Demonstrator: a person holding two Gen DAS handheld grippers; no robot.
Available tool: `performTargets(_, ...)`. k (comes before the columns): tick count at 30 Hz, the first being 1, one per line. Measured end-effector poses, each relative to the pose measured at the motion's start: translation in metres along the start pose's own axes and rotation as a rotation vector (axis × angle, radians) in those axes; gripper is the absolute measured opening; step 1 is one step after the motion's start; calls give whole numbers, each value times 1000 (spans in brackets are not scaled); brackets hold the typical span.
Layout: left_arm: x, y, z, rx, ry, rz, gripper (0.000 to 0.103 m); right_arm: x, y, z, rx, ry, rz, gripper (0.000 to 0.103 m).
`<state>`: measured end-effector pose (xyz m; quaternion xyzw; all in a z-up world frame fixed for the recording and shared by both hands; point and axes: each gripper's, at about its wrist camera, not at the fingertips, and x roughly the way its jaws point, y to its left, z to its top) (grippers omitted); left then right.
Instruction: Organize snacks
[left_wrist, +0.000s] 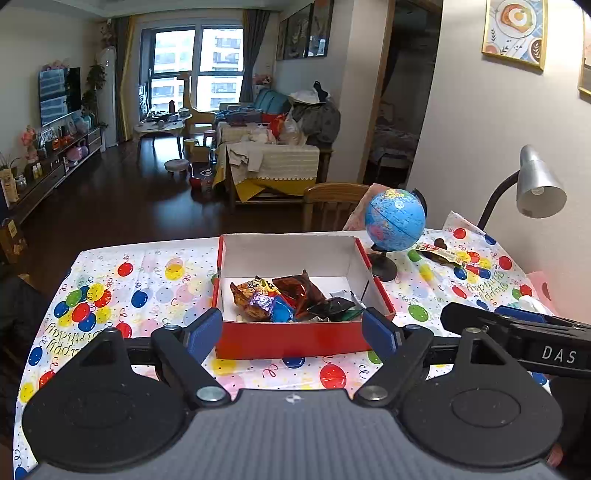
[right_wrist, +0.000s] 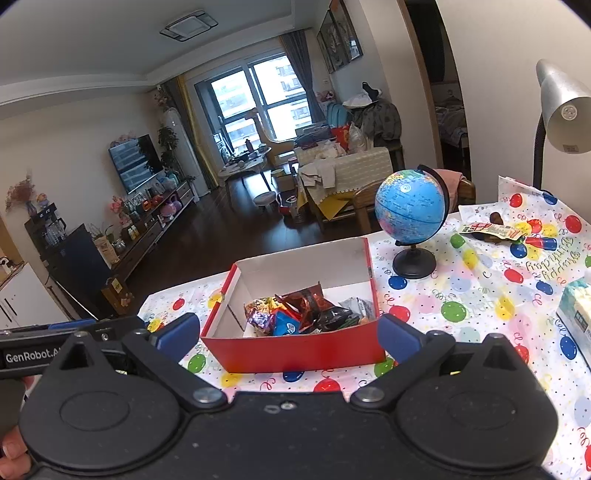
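Snacks (left_wrist: 291, 301) piled in red box (left_wrist: 295, 338), both claws spread, empty.
Left claw (left_wrist: 291, 332) reads "DAS" nearby; "GenRobot" beside right claw (right_wrist: 290, 334); tablecloth (left_wrist: 110, 280) w/ "Happy Birthday".

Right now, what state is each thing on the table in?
Red box: open, upright, holding a pile of snack packets.
Stray snack packet: outside the box, flat beside the globe.
Globe: upright on its stand.
Left gripper: jaws open, empty.
Right gripper: jaws open, empty.
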<state>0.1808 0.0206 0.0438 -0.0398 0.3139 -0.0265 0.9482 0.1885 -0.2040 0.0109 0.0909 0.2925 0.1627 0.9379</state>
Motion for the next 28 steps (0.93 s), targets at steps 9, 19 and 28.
performTargets(9,-5,-5,0,6,-5,-9,83,-4,4,1,-11,-1,9,103)
performTargets(19,-7,-9,-4,3,6,-13,83,-4,3,1,-9,1,8,103)
performTargets(28,-14,-10,-12,-3,17,-21,83,-18,1,-6,2,7,0,103)
